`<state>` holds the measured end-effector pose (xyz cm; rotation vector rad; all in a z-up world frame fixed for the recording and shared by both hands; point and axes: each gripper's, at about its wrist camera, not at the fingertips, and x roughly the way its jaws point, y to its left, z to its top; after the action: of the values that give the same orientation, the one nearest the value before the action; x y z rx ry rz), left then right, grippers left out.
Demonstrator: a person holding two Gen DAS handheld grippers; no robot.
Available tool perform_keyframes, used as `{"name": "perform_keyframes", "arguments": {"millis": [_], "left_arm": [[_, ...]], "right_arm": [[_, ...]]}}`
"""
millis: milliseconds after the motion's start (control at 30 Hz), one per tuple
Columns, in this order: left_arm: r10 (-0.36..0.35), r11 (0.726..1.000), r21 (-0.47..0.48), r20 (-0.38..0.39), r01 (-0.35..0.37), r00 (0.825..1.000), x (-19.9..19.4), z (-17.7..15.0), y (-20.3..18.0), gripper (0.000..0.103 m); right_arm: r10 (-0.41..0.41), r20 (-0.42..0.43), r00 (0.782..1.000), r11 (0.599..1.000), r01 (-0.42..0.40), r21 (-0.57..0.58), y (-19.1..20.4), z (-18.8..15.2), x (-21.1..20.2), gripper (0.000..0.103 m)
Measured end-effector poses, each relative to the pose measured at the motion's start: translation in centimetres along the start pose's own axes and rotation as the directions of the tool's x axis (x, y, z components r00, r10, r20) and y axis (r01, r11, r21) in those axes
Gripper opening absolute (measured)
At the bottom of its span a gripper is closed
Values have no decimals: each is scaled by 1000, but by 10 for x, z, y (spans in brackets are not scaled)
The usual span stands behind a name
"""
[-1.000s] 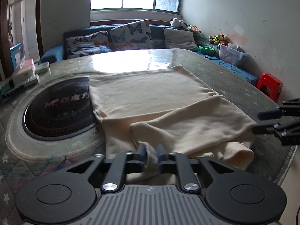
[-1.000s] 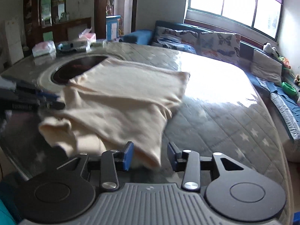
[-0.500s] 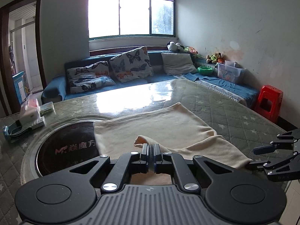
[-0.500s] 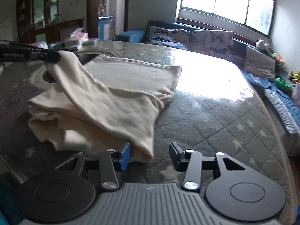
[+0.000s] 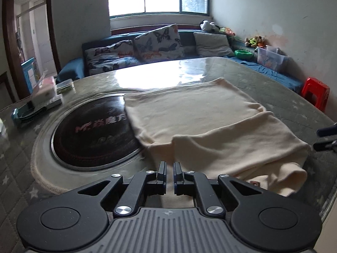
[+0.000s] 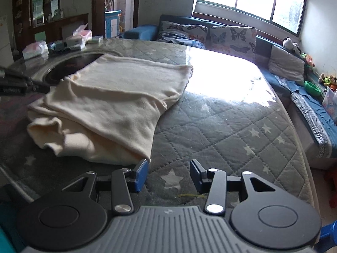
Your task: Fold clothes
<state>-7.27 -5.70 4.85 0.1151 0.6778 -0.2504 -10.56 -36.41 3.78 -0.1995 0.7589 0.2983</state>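
Note:
A cream garment [image 5: 200,122] lies partly folded on the quilted table cover [image 6: 221,126]; one flap is laid back over its body and a rumpled sleeve end [image 5: 290,177] bulges at the near right. My left gripper [image 5: 169,167] hovers at the garment's near edge, shut, with only a thin slit between its pads and no cloth pinched. It also shows at the left border of the right wrist view as the left gripper [image 6: 40,87]. My right gripper [image 6: 168,168] stands open over bare quilt. The cream garment's folded corner [image 6: 145,156] lies just beyond its left finger.
A round black hotplate [image 5: 92,135] is set into the table, partly under the garment. Boxes and tissue packs [image 5: 44,92] crowd the far left corner. A sofa with butterfly cushions [image 5: 155,40] runs behind, and a red stool [image 5: 316,92] stands right.
The left gripper lifted the pinched flap, carried it over the garment and let it go; the flap now lies flat. The right gripper stayed open by the corner.

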Motion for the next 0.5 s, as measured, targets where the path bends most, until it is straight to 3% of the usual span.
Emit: {"name": "perform_keyframes", "arguments": {"millis": [133,267,500], "left_arm": [[-33,999,-10,34,34,999,-2,13,-5,7],[-98,995,6,43,98,994,10,27,-22,8],[-119,993,-4,-7,119,993,41,29,-33,8]], "right_arm": [[38,47,998,999,-37,-12,-1,18,-2,42],[86,76,993,996,-83,-41,9,38,16,34],[127,84,988,991,-122,-58,20,64,55,30]]}}
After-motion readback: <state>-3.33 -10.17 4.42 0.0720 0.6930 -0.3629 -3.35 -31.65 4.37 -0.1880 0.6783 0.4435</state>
